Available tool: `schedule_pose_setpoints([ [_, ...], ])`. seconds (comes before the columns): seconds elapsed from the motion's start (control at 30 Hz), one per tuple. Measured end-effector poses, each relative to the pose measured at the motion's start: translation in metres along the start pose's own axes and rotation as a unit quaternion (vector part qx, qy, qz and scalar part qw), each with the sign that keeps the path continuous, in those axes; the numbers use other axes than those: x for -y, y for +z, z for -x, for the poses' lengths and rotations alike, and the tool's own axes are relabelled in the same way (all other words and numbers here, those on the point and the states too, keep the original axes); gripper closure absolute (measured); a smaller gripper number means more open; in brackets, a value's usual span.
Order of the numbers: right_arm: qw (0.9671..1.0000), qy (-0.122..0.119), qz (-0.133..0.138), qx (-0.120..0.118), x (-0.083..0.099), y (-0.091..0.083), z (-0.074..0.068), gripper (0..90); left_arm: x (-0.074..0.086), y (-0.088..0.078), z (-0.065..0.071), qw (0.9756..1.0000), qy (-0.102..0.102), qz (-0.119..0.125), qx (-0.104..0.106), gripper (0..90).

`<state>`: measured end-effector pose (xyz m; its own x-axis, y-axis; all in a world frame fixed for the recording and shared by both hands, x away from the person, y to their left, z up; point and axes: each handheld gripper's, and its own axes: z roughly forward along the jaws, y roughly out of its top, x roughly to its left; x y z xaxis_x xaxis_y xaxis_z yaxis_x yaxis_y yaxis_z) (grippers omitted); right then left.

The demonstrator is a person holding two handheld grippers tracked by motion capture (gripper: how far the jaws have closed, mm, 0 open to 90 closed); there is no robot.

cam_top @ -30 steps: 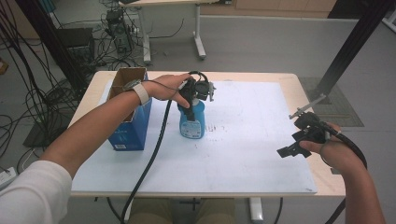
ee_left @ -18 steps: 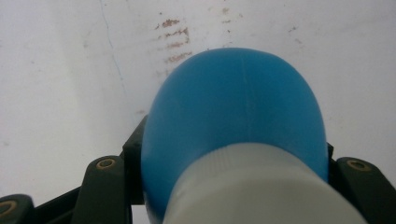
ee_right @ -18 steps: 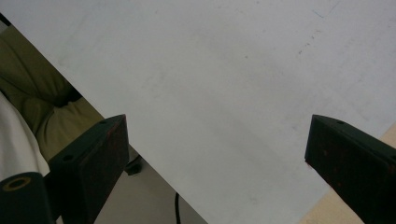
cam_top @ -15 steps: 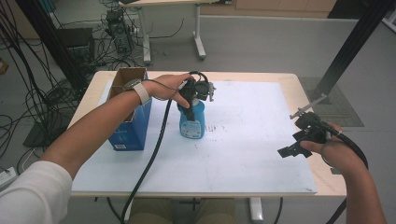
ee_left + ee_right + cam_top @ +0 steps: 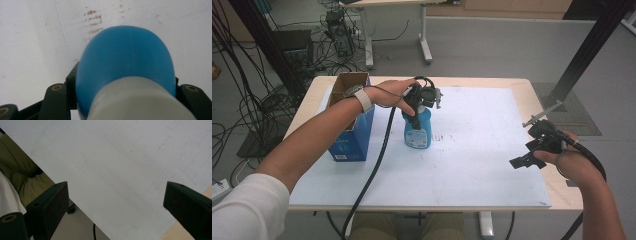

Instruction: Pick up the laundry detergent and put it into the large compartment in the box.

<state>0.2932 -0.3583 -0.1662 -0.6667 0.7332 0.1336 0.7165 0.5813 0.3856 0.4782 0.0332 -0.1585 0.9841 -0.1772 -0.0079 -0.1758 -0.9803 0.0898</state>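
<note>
A blue bottle (image 5: pixel 418 131) with a white cap stands upright on the white sheet (image 5: pixel 472 150), just right of a blue cardboard box (image 5: pixel 349 127). My left gripper (image 5: pixel 421 100) comes down on the bottle's top and is shut on it. In the left gripper view the blue bottle (image 5: pixel 125 67) bulges between the two black jaws, with its white cap nearest the camera. My right gripper (image 5: pixel 524 159) hovers open above the sheet's right edge, nothing between its jaws. The right gripper view has both fingers (image 5: pixel 50 205) spread wide over the white sheet (image 5: pixel 120 162).
The open-topped box stands at the table's left back. A black cable (image 5: pixel 374 170) trails from the left gripper across the sheet to the front edge. Bare wooden table (image 5: pixel 564 197) lies right of the sheet. Beyond the table are cables (image 5: pixel 242 85) and another desk's legs.
</note>
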Motion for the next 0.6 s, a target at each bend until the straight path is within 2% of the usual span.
schedule_pose_setpoints([
  [0.6,1.0000,-0.001,0.001,-0.001,-0.0003,0.0007,-0.0001,6.4,0.0002,0.0000,0.0005,1.0000,0.000,0.000,-0.001,39.9],
])
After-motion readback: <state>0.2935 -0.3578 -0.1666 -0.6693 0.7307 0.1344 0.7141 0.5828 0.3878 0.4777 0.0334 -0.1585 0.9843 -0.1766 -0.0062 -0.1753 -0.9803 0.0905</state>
